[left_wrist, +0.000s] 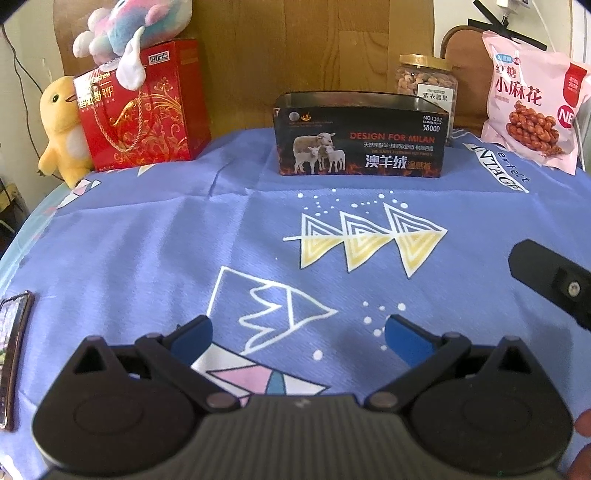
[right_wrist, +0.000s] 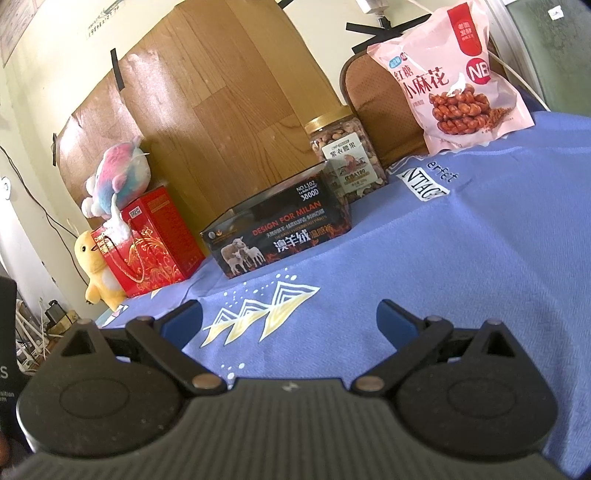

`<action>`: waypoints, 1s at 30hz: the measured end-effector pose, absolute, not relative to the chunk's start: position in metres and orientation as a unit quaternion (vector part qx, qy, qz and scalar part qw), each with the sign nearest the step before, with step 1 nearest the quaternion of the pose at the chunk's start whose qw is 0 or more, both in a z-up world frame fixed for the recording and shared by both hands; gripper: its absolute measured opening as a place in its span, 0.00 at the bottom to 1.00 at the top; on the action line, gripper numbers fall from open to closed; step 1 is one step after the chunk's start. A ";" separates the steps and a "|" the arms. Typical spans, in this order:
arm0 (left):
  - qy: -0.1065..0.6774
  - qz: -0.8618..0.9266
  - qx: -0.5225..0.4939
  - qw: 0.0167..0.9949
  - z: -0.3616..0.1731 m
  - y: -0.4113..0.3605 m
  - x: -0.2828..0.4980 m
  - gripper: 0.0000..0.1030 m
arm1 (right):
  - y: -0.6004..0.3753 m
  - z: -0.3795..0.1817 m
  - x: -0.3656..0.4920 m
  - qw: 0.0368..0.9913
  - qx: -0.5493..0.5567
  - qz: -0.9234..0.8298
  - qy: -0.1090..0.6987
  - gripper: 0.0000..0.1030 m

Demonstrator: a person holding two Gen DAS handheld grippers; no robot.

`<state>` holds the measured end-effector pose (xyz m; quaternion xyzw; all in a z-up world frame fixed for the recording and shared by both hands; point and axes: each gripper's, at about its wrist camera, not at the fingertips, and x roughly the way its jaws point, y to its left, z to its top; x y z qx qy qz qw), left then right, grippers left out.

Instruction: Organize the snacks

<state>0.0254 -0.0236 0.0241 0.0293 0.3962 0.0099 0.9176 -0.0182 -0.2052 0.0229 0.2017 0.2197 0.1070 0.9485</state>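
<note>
A dark open-topped box [left_wrist: 360, 134] [right_wrist: 280, 236] with a sheep picture stands at the back of the blue cloth. Behind it is a jar of nuts [left_wrist: 426, 83] [right_wrist: 345, 151] with a gold lid. A pink snack bag [left_wrist: 532, 107] [right_wrist: 454, 77] leans at the back right. A red gift box [left_wrist: 142, 107] [right_wrist: 151, 243] stands at the back left. My left gripper [left_wrist: 297, 338] is open over the cloth's front, nothing between its blue pads. My right gripper [right_wrist: 290, 323] is open too, empty, well short of the dark box; its black body [left_wrist: 554, 277] shows at the right edge of the left wrist view.
A yellow plush chick [left_wrist: 61, 129] [right_wrist: 96, 273] sits beside the red box, and a pastel plush toy [left_wrist: 136, 33] [right_wrist: 118, 177] lies on top of it. A phone [left_wrist: 13, 365] lies at the left edge of the cloth. A wooden board [right_wrist: 229, 103] stands behind.
</note>
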 end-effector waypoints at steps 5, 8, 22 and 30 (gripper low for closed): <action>0.392 0.009 0.030 0.919 0.026 -0.022 0.025 1.00 | -0.205 0.023 -0.018 0.948 0.203 0.106 0.220 0.99; 0.387 0.011 0.034 0.921 0.027 -0.022 0.024 1.00 | -0.205 0.023 -0.019 0.948 0.204 0.105 0.220 0.99; 0.281 0.083 0.119 0.949 0.047 -0.029 0.006 1.00 | -0.206 0.022 -0.018 0.947 0.206 0.103 0.223 0.99; 0.285 0.077 0.112 0.949 0.056 -0.026 0.008 1.00 | -0.205 0.023 -0.018 0.947 0.205 0.104 0.224 0.99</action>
